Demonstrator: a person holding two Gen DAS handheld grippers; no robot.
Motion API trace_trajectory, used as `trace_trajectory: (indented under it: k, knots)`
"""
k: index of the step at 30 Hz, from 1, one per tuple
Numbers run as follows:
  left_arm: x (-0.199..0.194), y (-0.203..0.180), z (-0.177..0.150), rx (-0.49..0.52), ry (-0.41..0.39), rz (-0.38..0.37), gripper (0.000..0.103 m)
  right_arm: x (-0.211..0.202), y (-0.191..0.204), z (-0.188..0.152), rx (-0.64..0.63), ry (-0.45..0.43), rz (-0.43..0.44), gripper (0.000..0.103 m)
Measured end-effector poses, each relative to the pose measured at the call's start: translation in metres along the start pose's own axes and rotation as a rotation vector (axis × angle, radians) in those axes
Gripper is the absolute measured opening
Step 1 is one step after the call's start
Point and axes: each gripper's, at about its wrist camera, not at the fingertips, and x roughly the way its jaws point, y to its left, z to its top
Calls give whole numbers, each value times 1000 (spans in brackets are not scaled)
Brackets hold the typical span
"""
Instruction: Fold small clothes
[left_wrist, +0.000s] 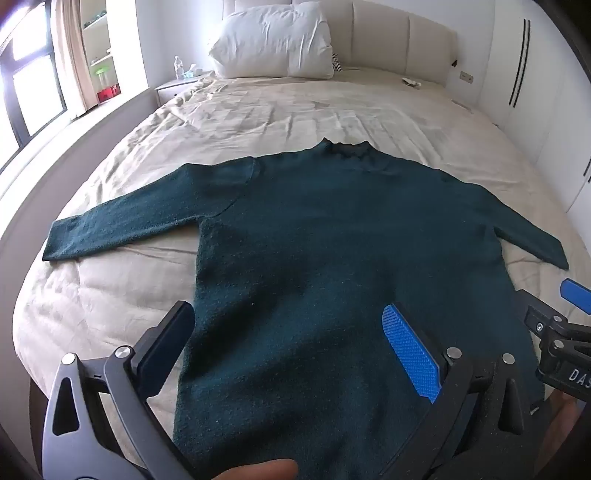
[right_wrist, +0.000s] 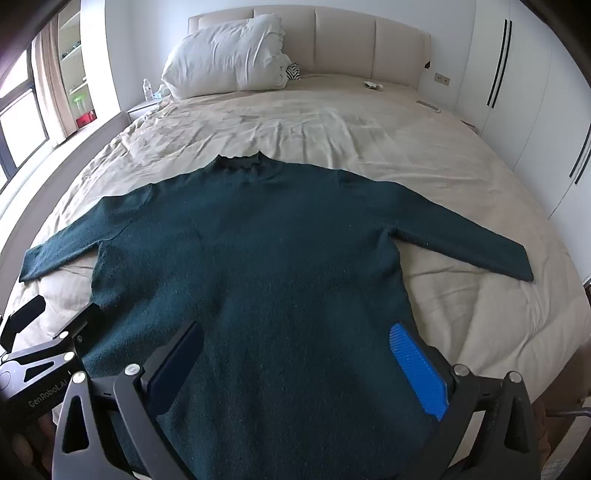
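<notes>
A dark green knitted sweater (left_wrist: 332, 229) lies flat on the beige bed, collar away from me and both sleeves spread out; it also shows in the right wrist view (right_wrist: 266, 251). My left gripper (left_wrist: 288, 314) is open above the sweater's lower left part, its jaws wide apart. My right gripper (right_wrist: 295, 332) is open above the lower right part, its jaws wide apart. It also shows at the right edge of the left wrist view (left_wrist: 569, 332). Neither holds anything. The sweater's hem is hidden below the frames.
The beige bedsheet (left_wrist: 295, 110) stretches to a padded headboard (right_wrist: 351, 40). A white pillow (left_wrist: 273, 40) lies at the head. A nightstand with a water bottle (left_wrist: 178, 67) stands at the left, a white wardrobe (right_wrist: 524, 92) at the right.
</notes>
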Motion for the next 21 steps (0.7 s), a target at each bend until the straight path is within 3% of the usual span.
trace_trajectory:
  k: [21]
  knots:
    - [7,1,-2,1,10,13,103,5,1,-4,-1,14,6,103]
